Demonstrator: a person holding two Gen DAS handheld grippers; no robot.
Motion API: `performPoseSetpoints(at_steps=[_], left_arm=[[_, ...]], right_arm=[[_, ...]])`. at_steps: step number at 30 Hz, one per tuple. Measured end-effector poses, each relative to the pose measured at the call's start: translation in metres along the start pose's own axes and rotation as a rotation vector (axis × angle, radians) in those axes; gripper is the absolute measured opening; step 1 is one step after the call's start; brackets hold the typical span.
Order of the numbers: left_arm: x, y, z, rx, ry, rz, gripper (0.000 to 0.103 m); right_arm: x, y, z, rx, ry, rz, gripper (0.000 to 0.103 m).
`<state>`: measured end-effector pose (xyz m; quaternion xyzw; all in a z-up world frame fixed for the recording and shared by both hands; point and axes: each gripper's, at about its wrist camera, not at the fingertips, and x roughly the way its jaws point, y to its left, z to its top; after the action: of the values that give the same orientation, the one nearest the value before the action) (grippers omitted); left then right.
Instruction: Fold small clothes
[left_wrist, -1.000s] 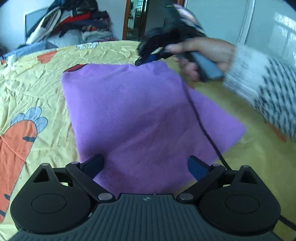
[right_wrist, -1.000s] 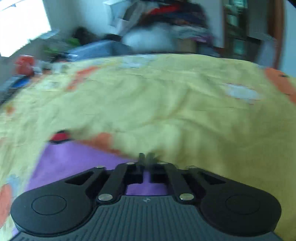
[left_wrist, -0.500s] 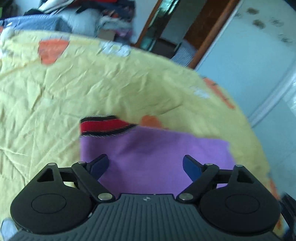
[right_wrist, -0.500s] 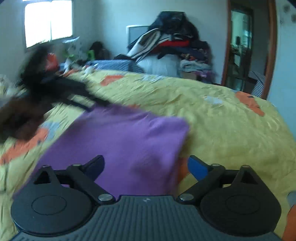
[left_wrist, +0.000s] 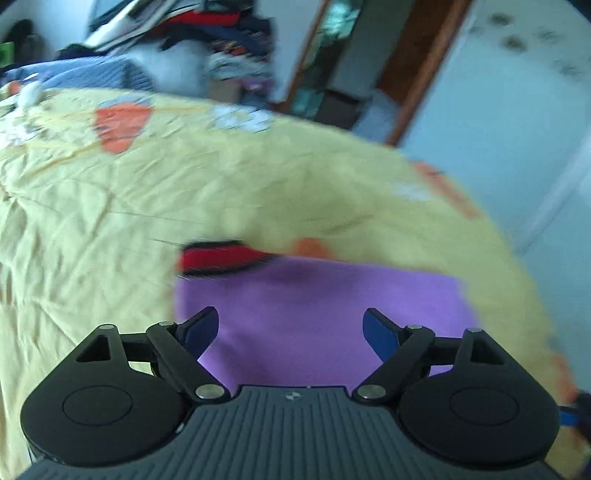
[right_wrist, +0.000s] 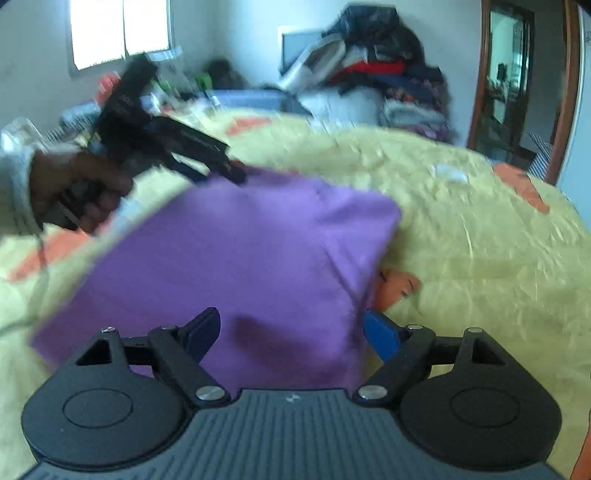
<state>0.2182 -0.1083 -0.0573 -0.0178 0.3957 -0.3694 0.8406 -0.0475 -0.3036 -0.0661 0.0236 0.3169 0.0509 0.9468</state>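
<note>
Now your right gripper (right_wrist: 291, 332), pinched shut a second ago, stands apart and empty over the purple garment (right_wrist: 240, 258), lower centre of frame. Your left gripper (left_wrist: 290, 332) is likewise spread, holding nothing; that fold looks released onto the yellow bedspread (left_wrist: 110, 206).

black grippers (left_wrist: 291, 334), blue-tipped jaws

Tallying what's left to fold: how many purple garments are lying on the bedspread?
1. A single purple garment lies flat on the yellow bedspread, under both open tongs, with a red-and-black trim at its far edge. The clothes pile behind the bed may hide more.
</note>
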Motion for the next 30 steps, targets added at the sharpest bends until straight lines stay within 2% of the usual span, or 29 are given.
performPoseSetpoints(at_steps=[2,3,6,9,12,13,15,18,20,22,24,26,28,30], left_arm=[[-0.028,-0.012,-0.015,0.007,-0.033,-0.087,0.101],[-0.036,-0.017,-0.022,0.016,-0.032,-0.129,0.101],[-0.036,-0.025,-0.031,0.028,0.017,-0.157,0.099],[-0.016,-0.031,-0.039,0.076,0.08,-0.106,0.098],[-0.004,-0.028,-0.046,0.127,0.088,-0.068,0.099],[-0.003,-0.027,-0.047,0.142,0.082,-0.062,0.099],[-0.006,-0.025,-0.047,0.117,0.08,-0.067,0.099],[-0.025,-0.007,-0.042,-0.022,0.054,-0.088,0.1],[-0.042,0.013,-0.042,-0.126,0.029,-0.131,0.101],[-0.052,0.033,-0.043,-0.213,0.043,-0.194,0.101],[-0.054,0.054,-0.05,-0.336,0.077,-0.3,0.101],[-0.049,0.068,-0.059,-0.422,0.11,-0.419,0.101],[-0.04,0.077,-0.067,-0.492,0.14,-0.48,0.102],[-0.03,0.084,-0.076,-0.573,0.171,-0.51,0.102]], right_arm=[[-0.01,0.02,-0.006,-0.021,-0.021,0.026,0.087],[-0.011,0.035,-0.009,-0.044,-0.028,0.021,0.087],[-0.001,0.082,-0.01,-0.098,-0.023,-0.029,0.087],[0.013,0.123,-0.015,-0.153,-0.028,0.015,0.087],[0.025,0.146,-0.036,-0.275,0.035,-0.031,0.088],[0.021,0.141,-0.039,-0.254,0.032,-0.02,0.09],[0.018,0.135,-0.037,-0.205,0.076,0.018,0.092],[0.005,0.13,-0.031,-0.193,0.032,0.01,0.092],[-0.011,0.111,-0.024,-0.152,-0.014,-0.007,0.092],[-0.018,0.074,-0.018,-0.061,-0.035,-0.016,0.092],[-0.023,0.023,-0.01,0.084,-0.027,0.061,0.092],[-0.017,-0.029,-0.005,0.218,-0.003,0.19,0.092],[0.0,-0.071,0.003,0.311,0.061,0.301,0.092],[0.02,-0.107,0.006,0.427,0.101,0.394,0.092]])
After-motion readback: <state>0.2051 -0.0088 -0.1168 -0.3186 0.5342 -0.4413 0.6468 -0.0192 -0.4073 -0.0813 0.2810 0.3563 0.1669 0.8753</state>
